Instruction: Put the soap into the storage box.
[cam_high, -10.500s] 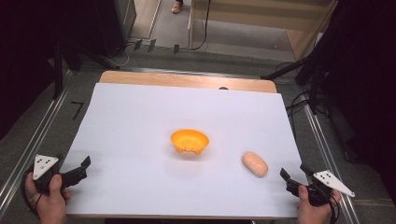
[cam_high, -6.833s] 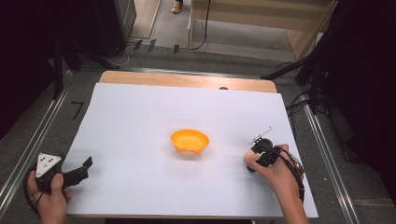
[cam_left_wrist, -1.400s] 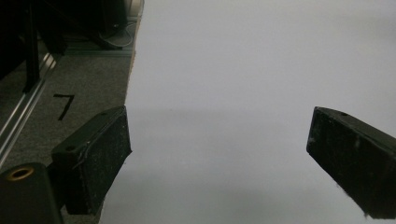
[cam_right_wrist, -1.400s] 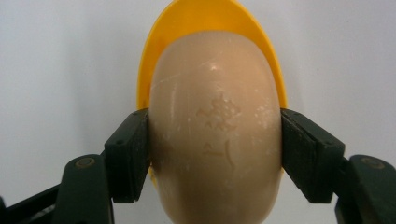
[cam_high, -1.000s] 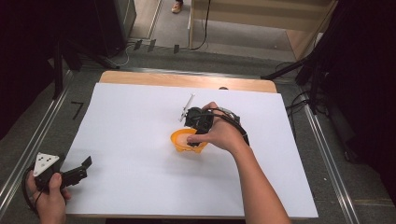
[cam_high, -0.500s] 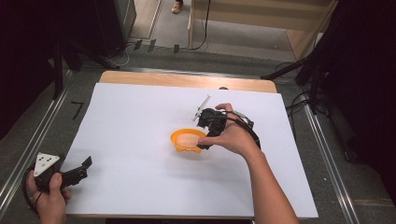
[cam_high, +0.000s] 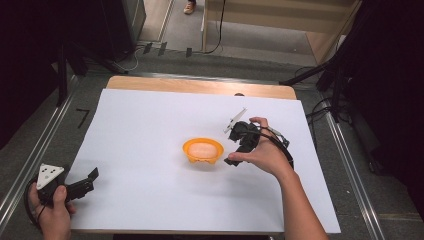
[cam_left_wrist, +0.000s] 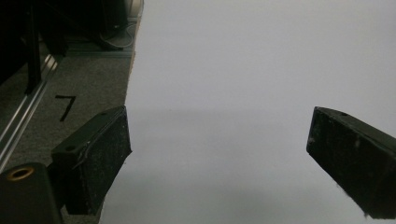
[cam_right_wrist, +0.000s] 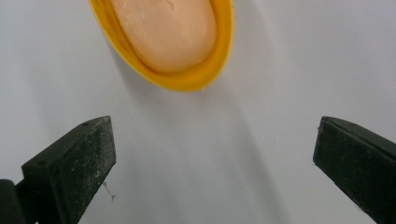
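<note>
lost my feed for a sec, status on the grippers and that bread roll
Right gripper open, empty, just right of the orange bowl. Left gripper open, idle at the near left table corner. Bread roll lying in the bowl. Nothing in the way.

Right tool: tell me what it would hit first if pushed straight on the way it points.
Probably the orange bowl holding the bread roll, which lies just ahead of the open right tool. It points down somewhat, so it might meet the white table first.
</note>
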